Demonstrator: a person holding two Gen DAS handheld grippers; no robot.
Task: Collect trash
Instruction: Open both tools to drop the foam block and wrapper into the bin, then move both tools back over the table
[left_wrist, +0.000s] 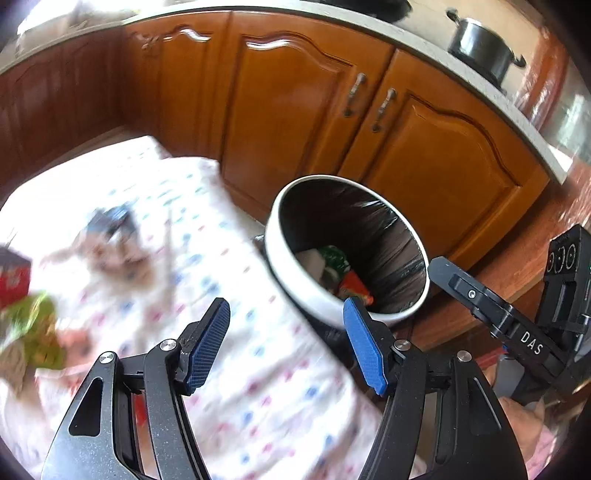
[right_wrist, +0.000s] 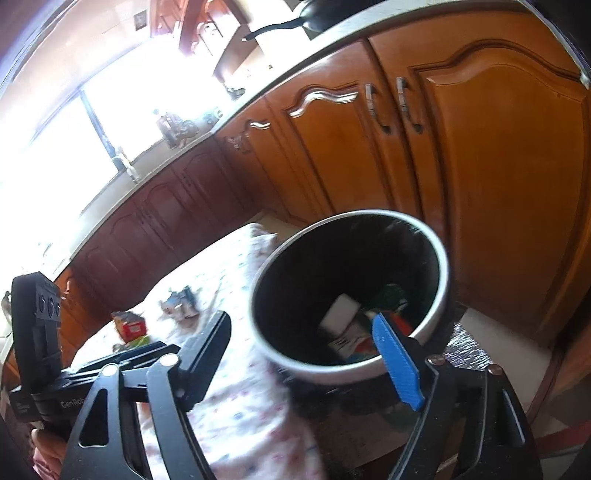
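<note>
A white round bin (left_wrist: 295, 291) with a black liner stands beside the table; it holds white, green and orange trash (left_wrist: 334, 269). It also shows in the right wrist view (right_wrist: 439, 295). My left gripper (left_wrist: 286, 343) is open and empty, over the table edge just left of the bin. My right gripper (right_wrist: 306, 354) is open and empty, just in front of the bin's near rim. On the table lie a green wrapper (left_wrist: 40, 332), a red carton (left_wrist: 13, 277) and a crumpled blue-and-white wrapper (left_wrist: 110, 229), all blurred.
The table has a white dotted cloth (left_wrist: 236, 369). Brown wooden cabinets (left_wrist: 295, 110) stand behind the bin under a countertop with a black pot (left_wrist: 480, 48). The right gripper's body (left_wrist: 517, 325) shows right of the bin. A bright window (right_wrist: 74, 129) is at far left.
</note>
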